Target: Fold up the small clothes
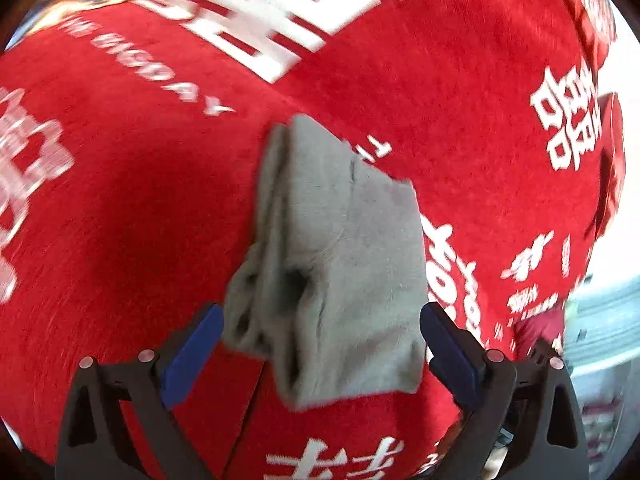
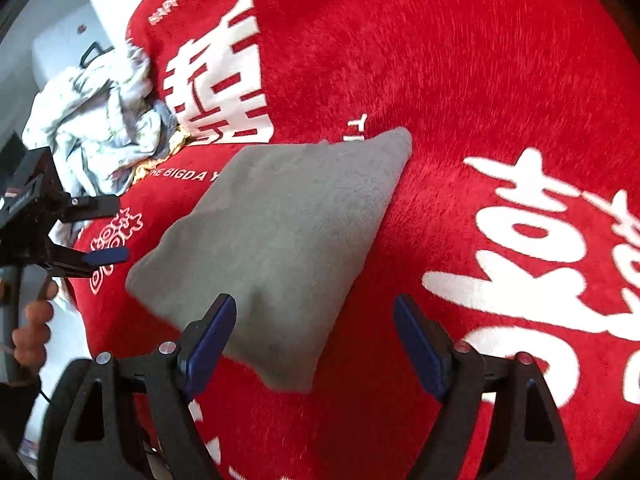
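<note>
My left gripper [image 1: 320, 344] stands released, its blue pads [image 1: 192, 356] wide on either side of the near end of the folded grey garment [image 1: 340, 248], neither one pressing the cloth. The garment lies flat on the red blanket [image 1: 120, 220] with white lettering, a compact stacked bundle; in the left wrist view its layered fold edges show along the left side and its long axis runs straight away from my tongs. My right gripper [image 2: 314, 344] is open as well, holding nothing; the same grey garment [image 2: 272, 240] sits ahead and a little left of it, its near corner reaching toward the left finger [image 2: 208, 340], whether touching I cannot tell. In the right wrist view the bundle runs diagonally, from low left up to a far corner at the upper right. My left tool [image 2: 36, 216] and the hand [image 2: 32, 332] that grips it appear at that view's left edge, just beside the garment. I judge the left is the nearer one, since the bundle lies squarely in its opening. A heap of pale crumpled clothes [image 2: 92, 120] waits at the blanket's far left edge, well apart.
</note>
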